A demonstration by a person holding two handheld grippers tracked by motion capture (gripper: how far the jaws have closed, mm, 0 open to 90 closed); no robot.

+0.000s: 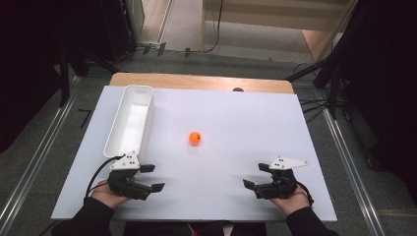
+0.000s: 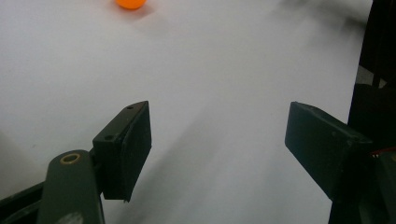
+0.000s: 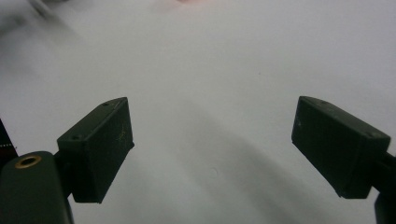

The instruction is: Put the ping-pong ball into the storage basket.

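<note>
At the near left of the white table (image 1: 221, 191), the left gripper (image 1: 152, 178) rests in the person's hand with its jaws wide apart and nothing between them. A long white tray (image 1: 129, 120) (open-topped, narrow) lies just beyond it, its near end close to the gripper's grey plate. The orange ball (image 1: 195, 138) sits on bare table well ahead of both sets of fingers, roughly between them. The right gripper (image 1: 256, 176) at near right also gapes wide, holding nothing.
</note>
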